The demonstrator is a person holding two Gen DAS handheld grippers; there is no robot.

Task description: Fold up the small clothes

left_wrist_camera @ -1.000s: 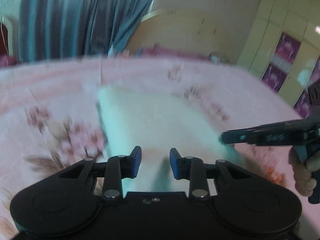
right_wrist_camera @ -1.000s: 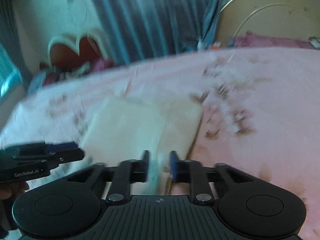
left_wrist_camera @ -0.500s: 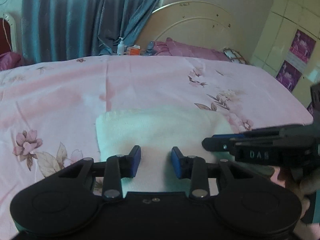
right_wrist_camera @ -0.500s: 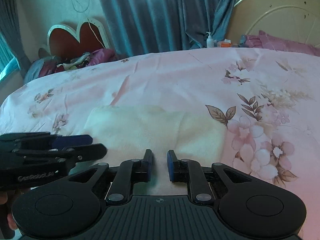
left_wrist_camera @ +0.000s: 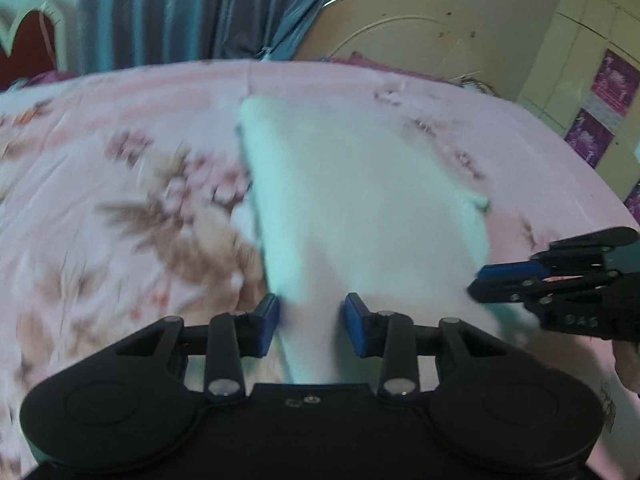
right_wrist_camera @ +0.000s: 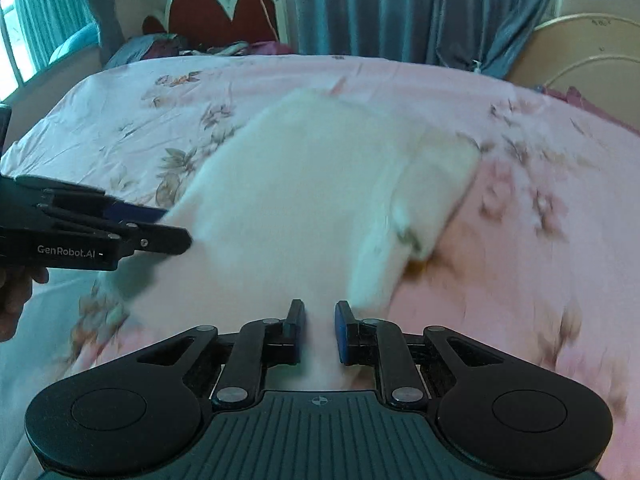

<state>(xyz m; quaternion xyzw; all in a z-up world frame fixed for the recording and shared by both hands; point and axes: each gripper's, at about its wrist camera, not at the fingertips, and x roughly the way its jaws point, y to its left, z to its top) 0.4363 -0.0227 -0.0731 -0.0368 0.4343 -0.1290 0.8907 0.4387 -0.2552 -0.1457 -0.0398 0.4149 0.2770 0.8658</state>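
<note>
A white fluffy cloth [left_wrist_camera: 352,200] lies on the pink flowered bedsheet [left_wrist_camera: 120,184], its near edge raised toward both grippers. My left gripper [left_wrist_camera: 312,322] has the cloth's near edge between its blue pads, jaws a small gap apart, holding it. My right gripper [right_wrist_camera: 318,330] also has the near edge between its pads. In the right wrist view the cloth [right_wrist_camera: 312,184] has a folded flap at its right side. The right gripper shows at the right of the left wrist view [left_wrist_camera: 480,282]; the left gripper shows at the left of the right wrist view [right_wrist_camera: 176,226]. Both views are blurred.
Blue curtains [right_wrist_camera: 400,8] and a heart-shaped red headboard [right_wrist_camera: 228,12] stand behind the bed. A round cream headboard [left_wrist_camera: 400,36] and a cupboard with purple posters [left_wrist_camera: 600,100] are at the right. The bed's right edge [left_wrist_camera: 608,196] is near.
Both grippers have moved with the cloth's near edge in them. The cloth now stretches away from me and looks longer than half a second ago. The views have swung and blurred.
</note>
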